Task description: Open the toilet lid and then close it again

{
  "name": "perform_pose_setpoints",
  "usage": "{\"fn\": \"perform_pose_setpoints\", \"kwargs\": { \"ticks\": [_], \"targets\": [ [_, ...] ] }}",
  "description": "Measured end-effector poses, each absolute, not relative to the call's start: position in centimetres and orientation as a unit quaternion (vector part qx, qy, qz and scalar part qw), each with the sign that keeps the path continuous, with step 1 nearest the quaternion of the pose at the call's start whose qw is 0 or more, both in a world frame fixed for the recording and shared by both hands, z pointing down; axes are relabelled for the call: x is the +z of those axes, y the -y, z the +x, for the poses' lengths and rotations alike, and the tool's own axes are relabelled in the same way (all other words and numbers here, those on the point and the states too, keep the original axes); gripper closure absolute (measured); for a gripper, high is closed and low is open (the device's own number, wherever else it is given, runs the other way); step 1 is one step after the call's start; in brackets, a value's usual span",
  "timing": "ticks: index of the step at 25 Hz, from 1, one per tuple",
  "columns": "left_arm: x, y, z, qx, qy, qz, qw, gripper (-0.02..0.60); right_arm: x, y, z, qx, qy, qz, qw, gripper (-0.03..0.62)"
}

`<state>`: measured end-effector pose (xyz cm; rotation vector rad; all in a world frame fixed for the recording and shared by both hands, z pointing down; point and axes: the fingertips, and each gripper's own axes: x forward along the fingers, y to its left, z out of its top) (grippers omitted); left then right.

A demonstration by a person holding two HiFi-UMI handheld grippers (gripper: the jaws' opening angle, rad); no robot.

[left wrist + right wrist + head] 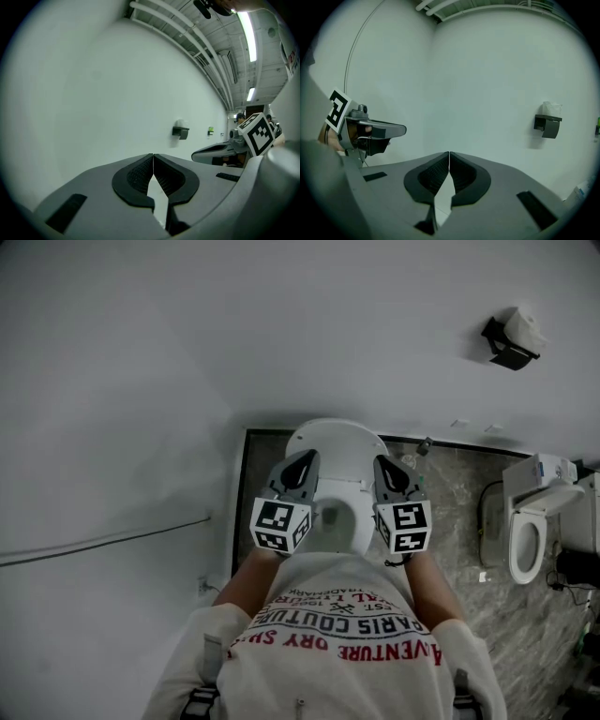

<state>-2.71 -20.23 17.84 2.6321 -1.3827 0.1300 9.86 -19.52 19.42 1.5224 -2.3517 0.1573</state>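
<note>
Left claw (306, 459) and right claw (382, 463), both shut on nothing, side by side above the toilet (349, 491). Lid (336, 439) raised against the wall (281, 324), bowl exposed. Paper holder (511, 338) on the wall; second toilet (531, 532) far right.

White toilet (347, 489) at the wall, lid (336, 439) raised upright, seat down, bowl exposed

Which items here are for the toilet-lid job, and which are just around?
Job:
- white oval toilet straight ahead
- grey left gripper and grey right gripper, both shut and empty

Just around:
- second white toilet at right
- black wall-mounted paper holder
- thin wall cable
</note>
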Motion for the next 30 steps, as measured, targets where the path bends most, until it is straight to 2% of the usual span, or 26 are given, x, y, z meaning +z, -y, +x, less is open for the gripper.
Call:
{"fn": "perform_pose_setpoints", "kwargs": {
  "ticks": [12, 18, 24, 30],
  "targets": [
    [21.2, 21.3, -2.1, 0.057, 0.441, 0.891, 0.093, 0.574, 22.7, 20.8, 8.7, 0.078, 0.838, 0.506, 0.187, 0.580],
    [24.5, 24.9, -2.1, 0.115, 0.428, 0.894, 0.071, 0.575, 26.7, 24.0, 7.8, 0.098, 0.845, 0.473, 0.230, 0.579],
    [29.3, 30.5, -2.1, 0.198, 0.440, 0.876, 0.010, 0.575, 30.8, 28.3, 8.8, 0.100, 0.846, 0.447, 0.271, 0.577],
    [34.7, 33.8, -1.5, 0.291, 0.373, 0.881, 0.009, 0.568, 33.8, 31.7, 9.2, 0.071, 0.845, 0.420, 0.324, 0.573]
  ]
}}
